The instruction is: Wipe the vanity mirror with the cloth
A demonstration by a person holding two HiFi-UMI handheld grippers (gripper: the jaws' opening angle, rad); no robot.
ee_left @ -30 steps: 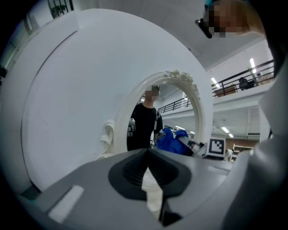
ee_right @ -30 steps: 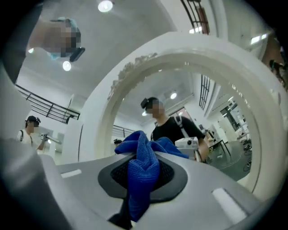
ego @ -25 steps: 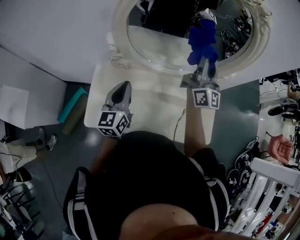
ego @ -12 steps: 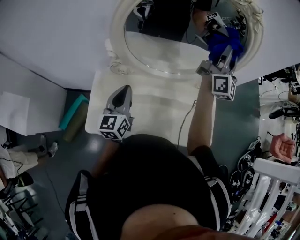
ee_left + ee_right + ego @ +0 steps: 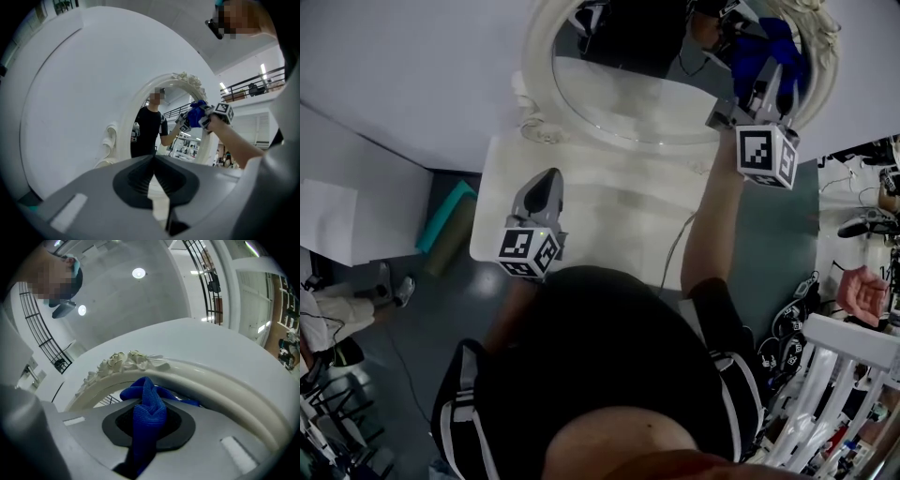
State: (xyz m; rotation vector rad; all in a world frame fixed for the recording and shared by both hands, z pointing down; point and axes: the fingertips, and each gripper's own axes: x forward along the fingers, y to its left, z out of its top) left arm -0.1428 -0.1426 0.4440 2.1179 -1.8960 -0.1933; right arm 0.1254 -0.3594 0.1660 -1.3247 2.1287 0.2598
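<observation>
Head view crops the mirror (image 5: 623,98) at top; right tool (image 5: 766,82) grips the cloth (image 5: 766,47), left tool (image 5: 546,180) closed, empty.

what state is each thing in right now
vanity mirror: upright on white table
blue cloth: bunched, up by the vanity mirror's flowered frame top
right gripper: shut on blue cloth
left gripper: shut, empty, over the white table

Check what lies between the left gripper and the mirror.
Only bare white tabletop: in the head view nothing stands between the left gripper and the mirror. The cloth is in the right gripper, at the mirror's right edge.
</observation>
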